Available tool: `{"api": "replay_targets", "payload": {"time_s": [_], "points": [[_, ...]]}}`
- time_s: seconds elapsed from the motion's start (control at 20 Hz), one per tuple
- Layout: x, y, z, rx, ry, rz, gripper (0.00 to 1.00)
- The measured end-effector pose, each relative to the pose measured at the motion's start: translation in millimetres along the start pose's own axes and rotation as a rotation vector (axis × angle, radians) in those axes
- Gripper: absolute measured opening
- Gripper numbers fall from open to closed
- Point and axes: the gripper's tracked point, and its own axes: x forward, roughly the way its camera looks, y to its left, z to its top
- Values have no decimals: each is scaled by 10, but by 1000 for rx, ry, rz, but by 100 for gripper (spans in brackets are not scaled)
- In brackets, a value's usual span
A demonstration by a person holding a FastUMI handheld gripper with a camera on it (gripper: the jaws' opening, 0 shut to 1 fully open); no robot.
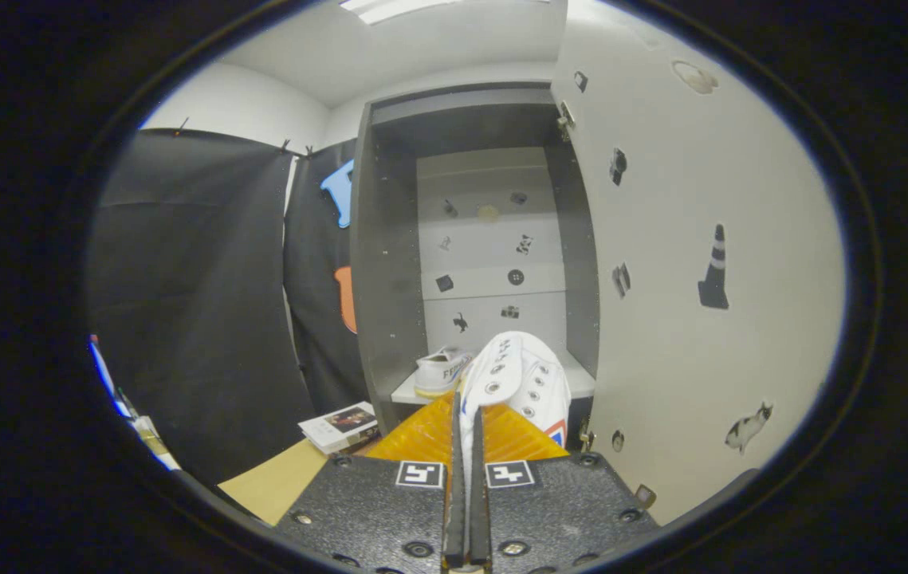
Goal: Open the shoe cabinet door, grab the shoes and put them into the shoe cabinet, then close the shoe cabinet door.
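My gripper (467, 418) is shut on a white lace-up shoe (519, 379), pinching its upper edge between both fingers. The shoe hangs just in front of the open shoe cabinet (378, 263), whose dark sides frame a pale back panel. A second white shoe (439, 371) stands on the cabinet's white shelf (581, 384), to the left of and beyond the held one. The cabinet door (693, 263), white with small stickers, is swung wide open on the right.
A small stack of booklets (342, 426) lies on the tan floor (278, 478) left of the cabinet's foot. Black cloth (198, 303) hangs along the left. The open door stands close on the right of the fingers.
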Motion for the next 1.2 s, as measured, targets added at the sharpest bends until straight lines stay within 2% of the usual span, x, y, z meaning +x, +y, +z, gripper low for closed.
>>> {"api": "replay_targets", "payload": {"time_s": [0.3, 0.5, 0.65, 0.8, 0.95, 1.2], "points": [[606, 6, 389, -33, -6, -22, 6], [1018, -45, 583, -111, -6, -72, 6], [1383, -87, 702, -109, 16, -88, 6], [1852, -216, 644, -122, 57, -82, 6], [2286, -416, 497, -170, 121, -130, 6], [2860, -688, 79, -206, 229, -154, 6]]}}
